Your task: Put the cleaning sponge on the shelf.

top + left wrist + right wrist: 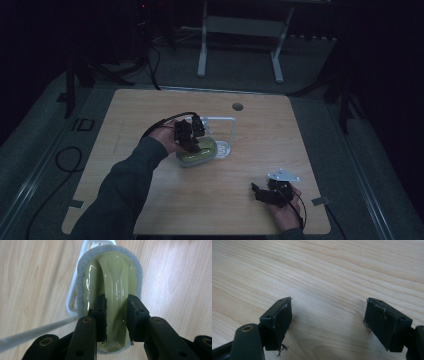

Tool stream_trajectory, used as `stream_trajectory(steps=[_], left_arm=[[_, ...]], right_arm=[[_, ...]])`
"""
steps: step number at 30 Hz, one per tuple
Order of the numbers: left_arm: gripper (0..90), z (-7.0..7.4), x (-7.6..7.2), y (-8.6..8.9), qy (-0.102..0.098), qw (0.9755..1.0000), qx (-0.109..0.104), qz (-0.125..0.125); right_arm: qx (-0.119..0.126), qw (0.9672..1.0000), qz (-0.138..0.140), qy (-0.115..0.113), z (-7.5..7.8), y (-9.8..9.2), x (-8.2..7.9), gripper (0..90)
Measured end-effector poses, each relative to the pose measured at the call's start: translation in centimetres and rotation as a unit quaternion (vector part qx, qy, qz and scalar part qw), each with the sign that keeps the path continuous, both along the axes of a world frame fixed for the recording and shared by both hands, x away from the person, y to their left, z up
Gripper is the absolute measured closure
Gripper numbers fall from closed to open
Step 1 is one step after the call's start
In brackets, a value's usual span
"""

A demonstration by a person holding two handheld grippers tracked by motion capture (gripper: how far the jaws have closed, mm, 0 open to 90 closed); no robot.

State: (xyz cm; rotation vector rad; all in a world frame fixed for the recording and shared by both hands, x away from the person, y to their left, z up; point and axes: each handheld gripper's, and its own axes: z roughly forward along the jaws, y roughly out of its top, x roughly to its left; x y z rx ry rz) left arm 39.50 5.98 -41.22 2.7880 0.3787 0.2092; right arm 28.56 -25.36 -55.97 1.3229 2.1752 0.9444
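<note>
A green scrubber (112, 267) with a grey pad rim and a raised glossy handle lies partly over a white slotted dish (72, 297). In the left gripper view, my left gripper (117, 300) points down on it, both jaws pressed against the sides of the handle. The high view shows the scrubber (197, 156) near the table's middle under my left gripper (195, 142). At the front right, my right gripper (256, 191) rests low over bare wood, held in a hand. In the right gripper view, its jaws (328, 315) stand wide apart with nothing between them.
A white wire frame (231, 122) stands just behind the dish (223, 149); one of its bars (32, 332) crosses the left gripper view. A round cable hole (237, 106) sits near the table's far edge. Bare wood (150, 200) spreads at the front.
</note>
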Motion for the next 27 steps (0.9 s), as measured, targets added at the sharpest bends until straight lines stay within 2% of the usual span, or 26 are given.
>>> stream_trajectory(steps=[12,15,22,27], left_arm=[[71.6,-0.7,0.3,-0.2,-0.012,0.9994,0.016,-0.027],[71.6,-0.7,0.3,-0.5,-0.021,0.9988,0.027,-0.034],[71.6,-0.8,0.2,-1.2,-0.036,0.9976,0.031,-0.049],[71.6,-1.0,0.0,-1.8,-0.052,0.9958,0.037,-0.066]], right_arm=[[0.0,1.0,0.0,0.0,0.0,0.0,0.0,21.7],[0.0,1.0,0.0,0.0,0.0,0.0,0.0,21.7],[0.0,1.0,0.0,0.0,0.0,0.0,0.0,21.7],[0.0,1.0,0.0,0.0,0.0,0.0,0.0,21.7]])
